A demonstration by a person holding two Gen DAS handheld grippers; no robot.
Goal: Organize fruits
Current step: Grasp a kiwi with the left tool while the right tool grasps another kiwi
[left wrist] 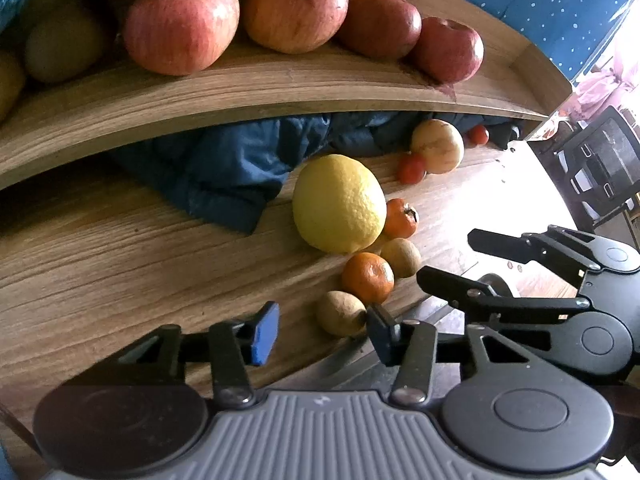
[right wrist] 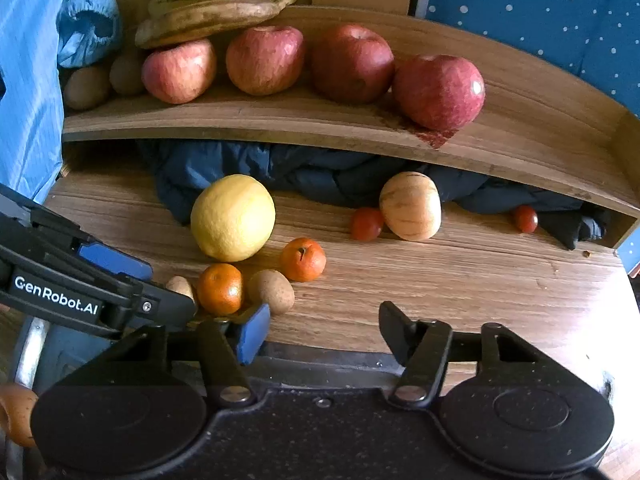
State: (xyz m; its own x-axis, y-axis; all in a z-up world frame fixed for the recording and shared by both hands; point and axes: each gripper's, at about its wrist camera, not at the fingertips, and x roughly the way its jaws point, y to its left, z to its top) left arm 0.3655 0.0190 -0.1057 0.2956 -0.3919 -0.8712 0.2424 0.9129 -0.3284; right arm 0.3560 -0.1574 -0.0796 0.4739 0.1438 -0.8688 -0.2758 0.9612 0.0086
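Observation:
On the wooden table (right wrist: 460, 280) lie a big yellow citrus (right wrist: 233, 218) (left wrist: 338, 204), two small oranges (right wrist: 220, 289) (right wrist: 303, 259), two brown kiwis (right wrist: 272, 291) (left wrist: 342, 313), a pale striped melon (right wrist: 410, 205) and red tomatoes (right wrist: 366, 223). Several red apples (right wrist: 352, 64), bananas (right wrist: 216, 4) and kiwis (right wrist: 86, 86) sit on the upper shelf (right wrist: 280, 120). My left gripper (left wrist: 322, 332) is open and empty, its right finger beside a kiwi. My right gripper (right wrist: 324, 332) is open and empty at the table's front edge, seen also in the left wrist view (left wrist: 444, 256).
A dark blue jacket (right wrist: 320, 172) is bunched under the shelf behind the fruit. A blue plastic bag (right wrist: 28, 80) hangs at the left. A dotted blue wall (right wrist: 540, 12) is behind the shelf. A black chair (left wrist: 600, 168) stands right of the table.

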